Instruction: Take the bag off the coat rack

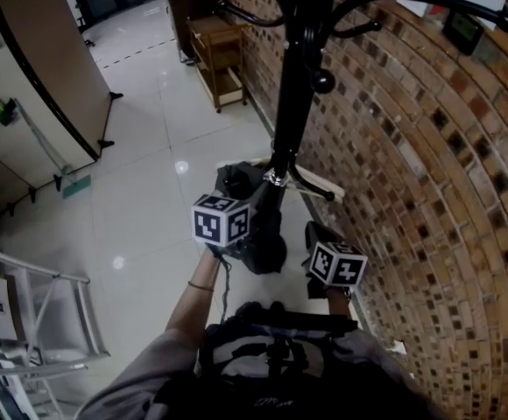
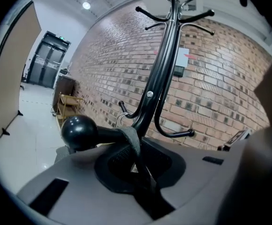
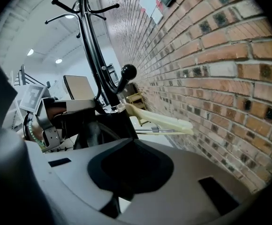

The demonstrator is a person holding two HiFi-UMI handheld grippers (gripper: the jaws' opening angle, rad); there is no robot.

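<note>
Bag (image 1: 256, 234) strap (image 2: 132, 144), pinched in the closed left gripper (image 2: 143, 184), needs lifting left over the peg's ball (image 2: 79, 131); the right gripper (image 3: 122, 193) is closed and empty.

Bare forearm (image 1: 194, 297), thin bracelet (image 1: 200, 285), grey sleeve (image 1: 136, 381); black-and-white marker cubes (image 1: 222, 220) top the grey left tool (image 2: 140, 175) and right tool (image 3: 123, 193).

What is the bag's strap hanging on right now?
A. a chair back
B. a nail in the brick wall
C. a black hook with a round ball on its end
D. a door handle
C: in the left gripper view the bag strap lies draped over a black hook of the coat rack, and that hook ends in a round ball.
</note>
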